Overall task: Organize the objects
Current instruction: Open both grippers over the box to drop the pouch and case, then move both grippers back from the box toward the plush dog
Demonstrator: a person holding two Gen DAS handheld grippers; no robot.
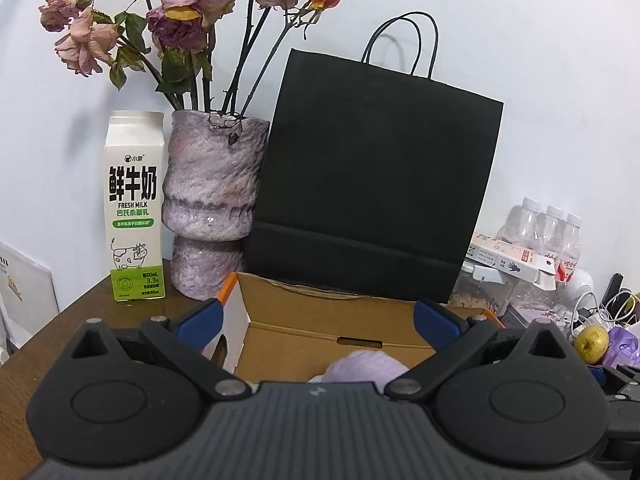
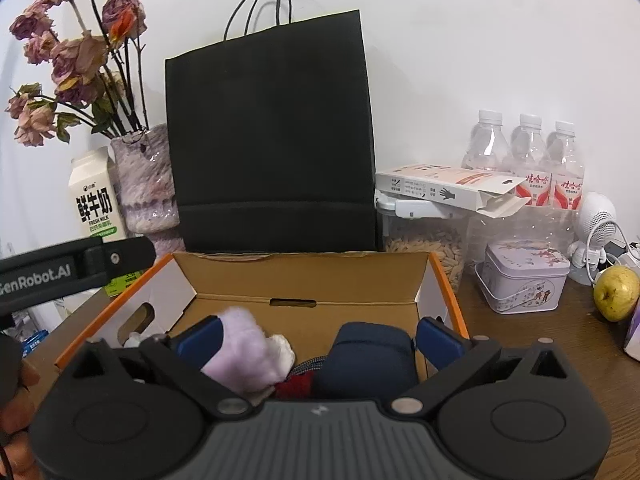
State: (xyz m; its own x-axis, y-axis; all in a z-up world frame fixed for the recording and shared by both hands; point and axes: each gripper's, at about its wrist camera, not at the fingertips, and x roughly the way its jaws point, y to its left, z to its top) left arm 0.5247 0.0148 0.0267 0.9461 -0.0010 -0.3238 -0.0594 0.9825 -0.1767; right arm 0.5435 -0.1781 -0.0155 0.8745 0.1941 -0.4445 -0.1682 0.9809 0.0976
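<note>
An open cardboard box [image 2: 304, 280] with orange edges sits on the wooden table; it also shows in the left wrist view [image 1: 320, 320]. Inside lie a fluffy lilac item [image 2: 244, 356], a navy pouch [image 2: 368, 356] and something red [image 2: 294, 386]. The lilac item shows in the left wrist view [image 1: 364, 366] too. My right gripper [image 2: 318, 338] is open above the box, fingers either side of its contents, holding nothing. My left gripper [image 1: 316, 316] is open and empty over the box's near left part.
A black paper bag [image 2: 272, 148] stands behind the box. A milk carton [image 1: 135, 208] and a vase of dried roses [image 1: 212, 200] stand at the left. At the right are water bottles [image 2: 528, 160], a white carton [image 2: 448, 188], a tin [image 2: 524, 280] and a yellow apple [image 2: 616, 292].
</note>
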